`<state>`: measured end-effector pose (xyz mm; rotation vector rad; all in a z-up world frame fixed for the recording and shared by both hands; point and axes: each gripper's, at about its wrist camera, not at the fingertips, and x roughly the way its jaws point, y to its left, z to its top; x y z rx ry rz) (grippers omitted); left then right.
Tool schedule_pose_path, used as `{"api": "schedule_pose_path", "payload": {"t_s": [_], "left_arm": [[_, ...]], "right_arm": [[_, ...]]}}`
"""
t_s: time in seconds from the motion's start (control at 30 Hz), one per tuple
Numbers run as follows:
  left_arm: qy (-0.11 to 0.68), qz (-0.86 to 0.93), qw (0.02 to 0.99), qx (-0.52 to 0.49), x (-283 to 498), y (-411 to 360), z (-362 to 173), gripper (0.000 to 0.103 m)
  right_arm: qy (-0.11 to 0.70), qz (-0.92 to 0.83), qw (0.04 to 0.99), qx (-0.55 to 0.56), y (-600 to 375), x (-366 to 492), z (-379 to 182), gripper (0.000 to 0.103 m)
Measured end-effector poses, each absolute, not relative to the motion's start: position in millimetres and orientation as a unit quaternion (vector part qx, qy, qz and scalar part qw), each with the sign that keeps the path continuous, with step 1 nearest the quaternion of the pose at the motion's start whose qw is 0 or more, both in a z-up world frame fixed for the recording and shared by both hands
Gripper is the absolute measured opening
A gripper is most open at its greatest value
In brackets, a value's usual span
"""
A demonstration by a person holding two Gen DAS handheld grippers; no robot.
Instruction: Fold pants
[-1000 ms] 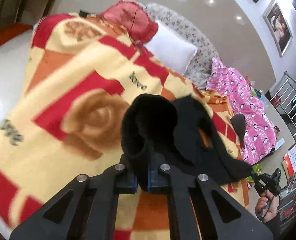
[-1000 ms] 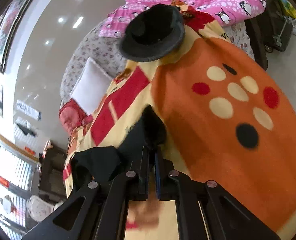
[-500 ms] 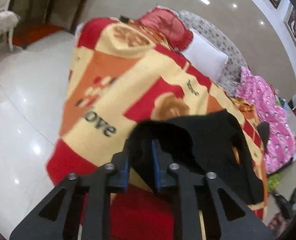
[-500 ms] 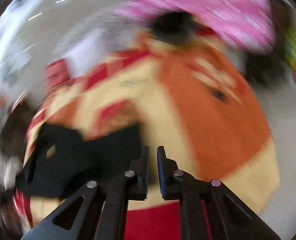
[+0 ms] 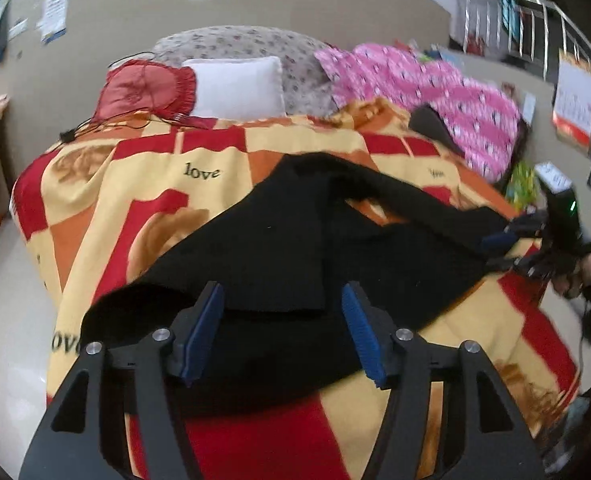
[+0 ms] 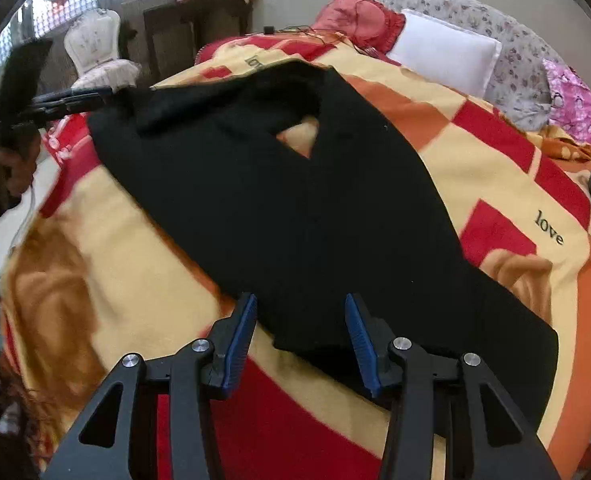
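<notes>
Both my jaws wide open, holding nothing; black pants (image 6: 295, 208) flat on the blanket (image 6: 127, 264), long axis between my left gripper (image 5: 281, 332) and right gripper (image 6: 301, 338), an end before each

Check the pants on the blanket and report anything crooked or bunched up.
The black pants lie slantwise across the blanket, not squared up. Near the far end the cloth is bunched and folded over itself, leaving a small gap where the blanket shows through. Both hand-held grippers are open.
</notes>
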<state>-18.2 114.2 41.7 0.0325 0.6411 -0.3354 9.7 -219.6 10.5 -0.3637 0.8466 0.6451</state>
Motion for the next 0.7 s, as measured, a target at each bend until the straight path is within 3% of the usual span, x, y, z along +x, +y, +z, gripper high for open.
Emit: {"api": "schedule_pose_path", "payload": {"t_s": [0.13, 0.3, 0.33, 0.37, 0.43, 0.7], "left_arm": [[0.345, -0.174, 0.919, 0.075, 2, 89, 33, 0.061], [0.362, -0.158, 0.905, 0.160, 8, 63, 18, 0.060], [0.369, -0.138, 0.904, 0.169, 13, 63, 14, 0.050], [0.379, -0.123, 0.902, 0.164, 21, 67, 13, 0.028], [0.377, -0.094, 0.912, 0.133, 27, 80, 18, 0.009], [0.275, 0.039, 0.960, -0.038, 37, 183, 79, 0.008]], "right_arm": [[0.406, 0.289, 0.863, -0.086, -242, 20, 19, 0.005], [0.363, 0.259, 0.895, -0.029, -267, 25, 45, 0.005], [0.348, 0.252, 0.903, -0.015, -274, 25, 56, 0.004], [0.336, 0.246, 0.909, -0.007, -280, 26, 67, 0.004], [0.298, 0.234, 0.925, 0.022, -295, 22, 97, 0.004], [0.165, 0.257, 0.950, 0.071, -320, -36, 203, 0.004]]}}
